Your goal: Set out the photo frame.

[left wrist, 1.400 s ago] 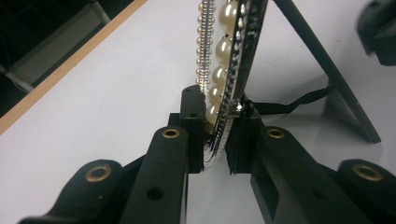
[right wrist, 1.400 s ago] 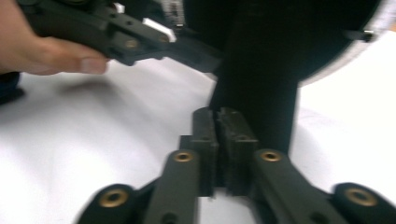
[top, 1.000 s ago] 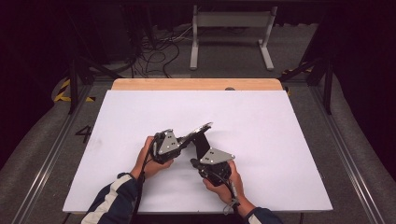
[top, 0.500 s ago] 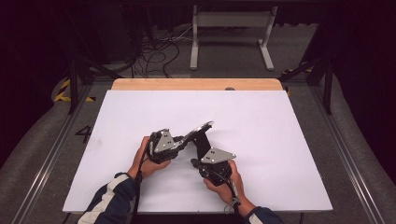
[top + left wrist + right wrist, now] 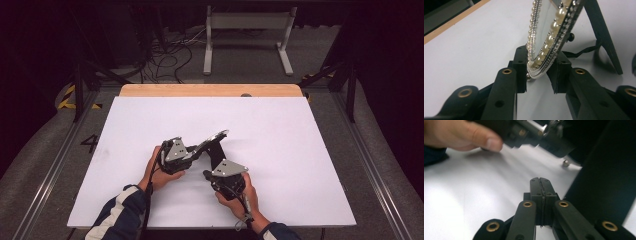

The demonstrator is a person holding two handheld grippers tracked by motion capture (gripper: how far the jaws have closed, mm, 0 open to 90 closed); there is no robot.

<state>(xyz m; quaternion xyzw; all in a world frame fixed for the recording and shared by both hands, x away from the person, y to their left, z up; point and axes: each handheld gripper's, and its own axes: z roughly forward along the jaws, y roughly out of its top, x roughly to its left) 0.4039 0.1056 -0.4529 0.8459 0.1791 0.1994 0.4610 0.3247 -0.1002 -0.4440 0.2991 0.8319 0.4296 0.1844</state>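
A pearl-trimmed picture frame (image 5: 549, 47) is seen near the front middle of the white table (image 5: 310, 150), tilted, edged with 2 rows of beads and larger pearls, a black easel stand (image 5: 602, 35) behind it. Its lower edge sits between the left gripper (image 5: 537, 72) pads, whose jaws have just been closing slightly. The right gripper (image 5: 540, 182), just beside the frame, is pressed together on nothing. The frame's top is cut off; its face cannot be made out.

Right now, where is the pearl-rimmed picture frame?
In the high view, the picture frame stands tilted near the middle of the white table, its lower edge between the left tongs, the right tongs just beside it.
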